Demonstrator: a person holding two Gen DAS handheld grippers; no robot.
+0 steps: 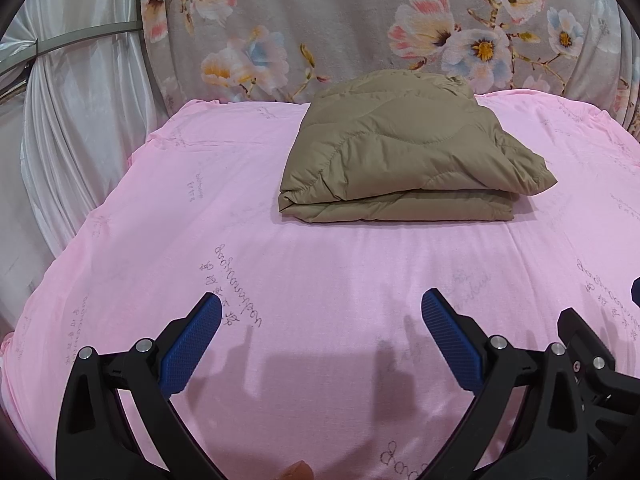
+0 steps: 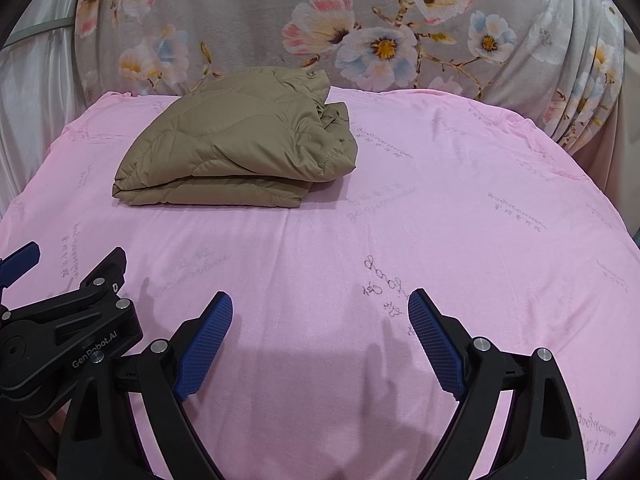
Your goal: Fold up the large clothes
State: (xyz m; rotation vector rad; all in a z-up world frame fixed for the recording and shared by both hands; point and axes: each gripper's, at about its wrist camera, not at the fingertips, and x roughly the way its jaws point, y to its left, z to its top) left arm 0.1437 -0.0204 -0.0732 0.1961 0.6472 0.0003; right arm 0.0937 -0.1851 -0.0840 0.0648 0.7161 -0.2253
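Folded jacket, well beyond open tool

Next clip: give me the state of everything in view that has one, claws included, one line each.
Quilted jacket: folded into a flat bundle, lying on the sheet, untouched.
Pink sheet: spread fairly smooth over the bed.
Left claw: open, empty, above the sheet short of the jacket.
Right claw: open, empty, also short of the jacket.
Flowered cloth: hanging behind the bed.
White curtain: gathered in folds.
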